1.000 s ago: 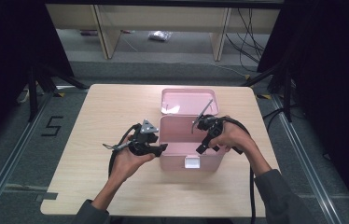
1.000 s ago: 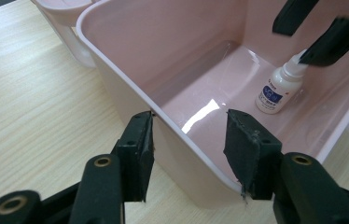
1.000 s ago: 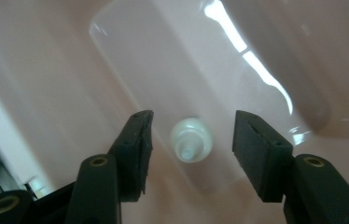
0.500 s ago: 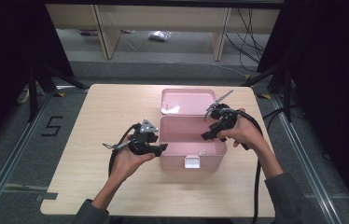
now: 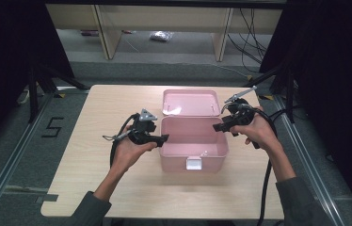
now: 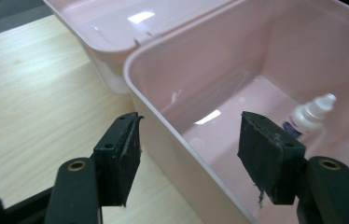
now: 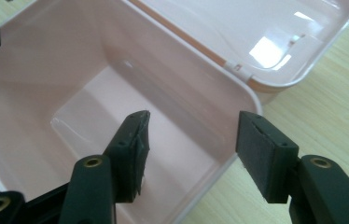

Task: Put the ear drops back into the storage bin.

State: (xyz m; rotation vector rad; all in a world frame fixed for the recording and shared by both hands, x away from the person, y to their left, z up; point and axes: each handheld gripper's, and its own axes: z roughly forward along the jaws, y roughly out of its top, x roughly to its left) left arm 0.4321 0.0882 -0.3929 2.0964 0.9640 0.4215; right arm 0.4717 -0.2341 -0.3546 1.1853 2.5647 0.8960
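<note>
I see a pink box (image 5: 193, 146) in the middle of the table (image 5: 94, 179). Its lid (image 5: 190, 102) is open and lies flat behind it, on the far side from me. A white latch (image 5: 194, 163) sits on the front wall of the box.

My left tool (image 5: 164, 138) is at the left wall of the box. In the left gripper view its two black jaws stand apart, one on each side of that wall. One jaw is outside over the table and the other is inside the box. The wall runs between them, but the pads (image 6: 261, 154) do not press on it. These jaws have just been opening. They hold nothing.

My right tool (image 5: 217, 127) is at the right back corner of the box, close to the hinge (image 7: 234, 66) where the lid joins. In the right gripper view its jaws also stand apart. One jaw hangs over the inside of the box and the other is over the rim and the table. They are open and they grip nothing.

Inside the box, on the bottom, there is a small white dropper bottle (image 6: 309, 114). It has a pointy cap and a dark label. It lies near the far wall, just past the inner jaw of my left tool, and the jaw does not touch it.
</note>
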